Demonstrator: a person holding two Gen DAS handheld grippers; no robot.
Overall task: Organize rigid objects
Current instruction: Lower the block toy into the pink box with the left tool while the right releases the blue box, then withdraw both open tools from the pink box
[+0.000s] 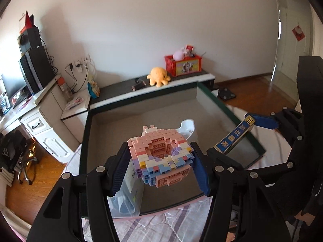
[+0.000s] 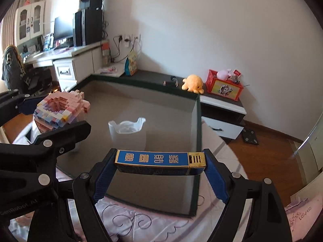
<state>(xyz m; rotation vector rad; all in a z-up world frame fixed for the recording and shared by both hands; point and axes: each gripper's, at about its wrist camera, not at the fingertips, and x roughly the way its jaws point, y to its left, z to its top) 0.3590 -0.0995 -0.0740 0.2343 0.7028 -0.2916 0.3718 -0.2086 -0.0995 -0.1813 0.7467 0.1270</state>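
Note:
My left gripper point(image 1: 159, 161) is shut on a pastel brick-built model point(image 1: 160, 154) of pink, cream, purple and blue bricks, held above the near part of a wide dark storage box point(image 1: 88, 121). The right gripper point(image 2: 159, 165) is shut on a long blue and gold carton point(image 2: 159, 160), clamped end to end over the box's near right corner. That carton point(image 1: 235, 138) shows at the right of the left wrist view, and the model point(image 2: 60, 111) at the left of the right wrist view. A white plastic holder point(image 2: 128, 133) stands inside the box.
A clear plastic bag point(image 1: 126, 197) lies at the box's near left edge on a pale patterned bedsheet point(image 2: 145, 223). Behind the box a low dark shelf carries an orange plush octopus point(image 2: 192, 83), a red crate point(image 2: 224, 85) and a snack bag point(image 2: 131, 63). A desk with a computer stands left.

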